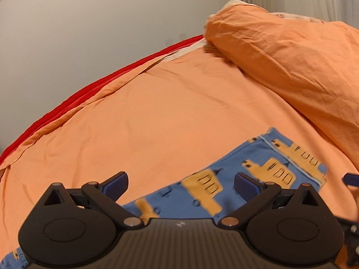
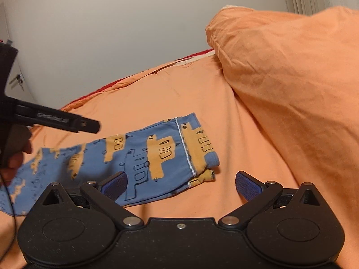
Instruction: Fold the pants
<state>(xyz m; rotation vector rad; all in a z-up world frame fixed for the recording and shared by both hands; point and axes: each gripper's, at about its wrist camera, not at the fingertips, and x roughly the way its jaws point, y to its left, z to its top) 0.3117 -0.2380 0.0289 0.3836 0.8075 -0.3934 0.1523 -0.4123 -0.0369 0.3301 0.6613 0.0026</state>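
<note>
Blue pants with orange truck prints (image 2: pixel 139 157) lie flat on the orange bed sheet (image 2: pixel 202 94), legs stacked, cuffs to the right. In the left wrist view the pants (image 1: pixel 202 190) lie right under my left gripper (image 1: pixel 180 185), which is open and empty above the cloth. My right gripper (image 2: pixel 180 185) is open and empty, hovering over the pants' near edge by the cuffs. The left gripper's body (image 2: pixel 56 118) shows at the left of the right wrist view, above the pants' waist end.
An orange pillow (image 1: pixel 291 62) lies at the right, close to the cuffs. A red sheet edge (image 1: pixel 89 92) runs along the far side by a grey wall (image 1: pixel 89 22). The pillow also shows in the right wrist view (image 2: pixel 291 78).
</note>
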